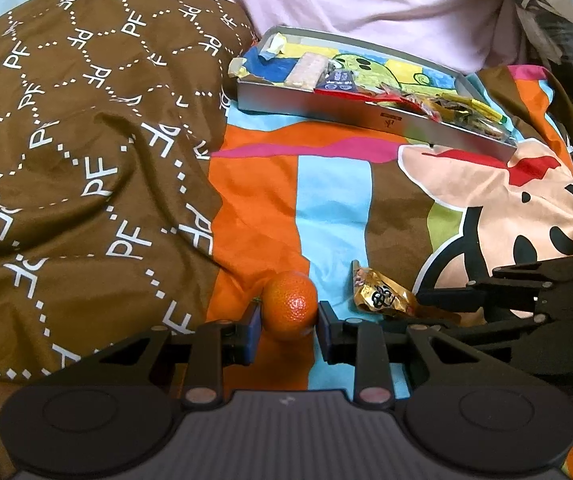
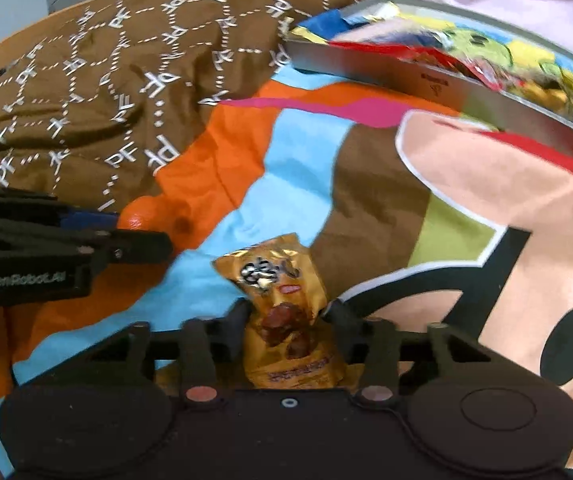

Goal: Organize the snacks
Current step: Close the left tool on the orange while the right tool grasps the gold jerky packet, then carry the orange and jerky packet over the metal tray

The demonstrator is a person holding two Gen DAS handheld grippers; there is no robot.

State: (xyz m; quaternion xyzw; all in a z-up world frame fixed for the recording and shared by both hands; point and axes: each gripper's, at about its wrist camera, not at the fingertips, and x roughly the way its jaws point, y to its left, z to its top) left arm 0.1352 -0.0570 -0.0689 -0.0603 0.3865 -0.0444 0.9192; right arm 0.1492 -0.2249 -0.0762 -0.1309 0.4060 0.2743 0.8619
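Left wrist view: my left hand-held gripper [image 1: 289, 322] brackets the mandarin [image 1: 289, 305] on the bed; pads touching or just apart, unclear. Tray [image 1: 326, 110] at 1 o'clock. Squeeze gently.

Right wrist view: my right hand-held gripper [image 2: 286, 312] pinches the gold snack packet [image 2: 276, 280]. Tray at 1 o'clock; lift clear of its wall.

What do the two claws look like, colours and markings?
Both are matte black linkage claws on a wide ribbed base with two round caps and pinkish pivot pins. The left claw has blue fingertip pads; its side reads "GenRobot.AI" in white. The right claw has black tips. No cables or sleeves visible.
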